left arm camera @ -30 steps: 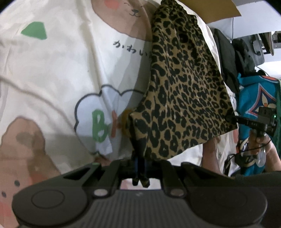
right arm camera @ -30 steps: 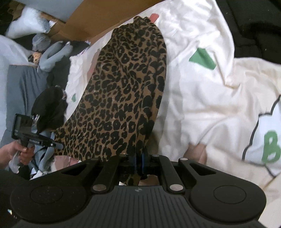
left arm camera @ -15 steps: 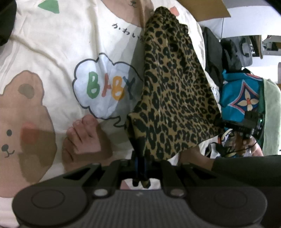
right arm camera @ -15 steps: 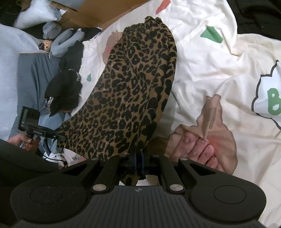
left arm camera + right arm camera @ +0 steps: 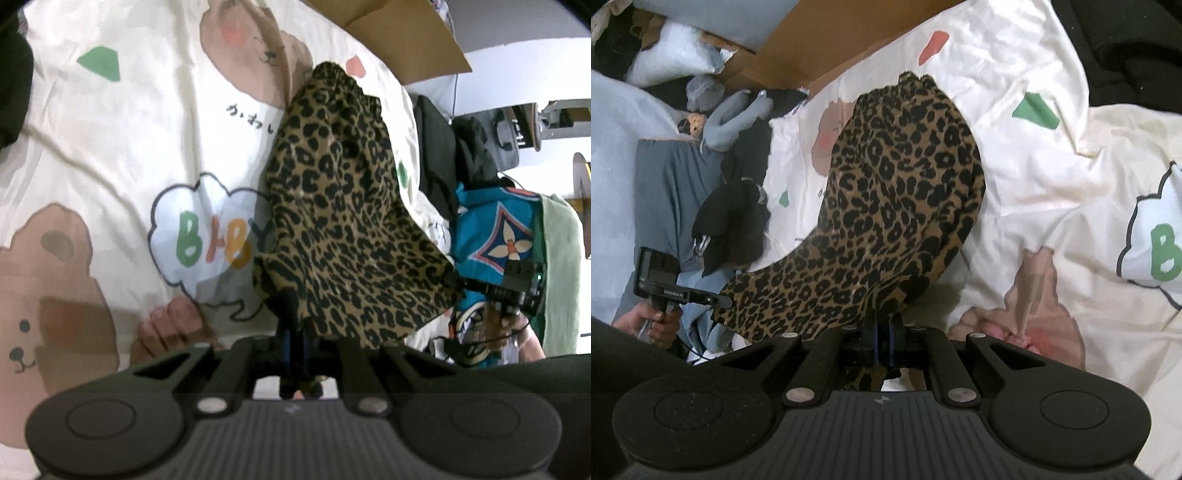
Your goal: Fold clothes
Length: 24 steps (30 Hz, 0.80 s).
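Left wrist view: leopard-print garment [image 5: 343, 221] is being gripped by left claw [image 5: 295, 354] and right claw [image 5: 882, 343], both clenched; thin pinches risk slipping onto bedsheet [image 5: 129, 147].

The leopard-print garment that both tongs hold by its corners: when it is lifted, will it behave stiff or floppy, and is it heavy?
Likely floppy: the leopard-print garment sags between the left tongs and right tongs, its far end trailing on the bedsheet. Probably light: thin fabric, held only by pinched corners. It may slip if tugged.

both wrist views angle down, close over leopard garment [image 5: 343, 229] [image 5: 886, 229]; shared: garment, cartoon sheet [image 5: 110, 155] [image 5: 1052, 177]
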Each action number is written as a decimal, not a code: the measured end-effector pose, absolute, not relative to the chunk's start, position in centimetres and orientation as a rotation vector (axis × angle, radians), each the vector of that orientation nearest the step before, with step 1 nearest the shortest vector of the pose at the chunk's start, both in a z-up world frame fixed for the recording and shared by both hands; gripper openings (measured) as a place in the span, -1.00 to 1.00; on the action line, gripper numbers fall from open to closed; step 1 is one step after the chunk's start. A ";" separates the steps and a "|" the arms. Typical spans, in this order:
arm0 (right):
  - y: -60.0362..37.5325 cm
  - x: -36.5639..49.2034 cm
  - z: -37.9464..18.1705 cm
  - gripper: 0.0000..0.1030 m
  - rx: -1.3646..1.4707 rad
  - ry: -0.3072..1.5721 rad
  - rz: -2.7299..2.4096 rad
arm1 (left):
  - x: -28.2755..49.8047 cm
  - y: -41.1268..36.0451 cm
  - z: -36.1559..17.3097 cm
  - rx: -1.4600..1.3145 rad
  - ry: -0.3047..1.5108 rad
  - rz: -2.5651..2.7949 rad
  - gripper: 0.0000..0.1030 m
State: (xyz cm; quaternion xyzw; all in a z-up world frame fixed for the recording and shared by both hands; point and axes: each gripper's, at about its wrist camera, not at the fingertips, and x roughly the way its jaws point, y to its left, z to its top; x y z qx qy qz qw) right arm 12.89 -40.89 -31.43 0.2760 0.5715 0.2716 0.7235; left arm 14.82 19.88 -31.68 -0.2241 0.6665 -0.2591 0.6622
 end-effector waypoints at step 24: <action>-40.6 17.9 -33.7 -0.93 0.684 1.132 0.448 | 21.9 18.6 -32.7 -0.455 1.377 -0.449 -0.88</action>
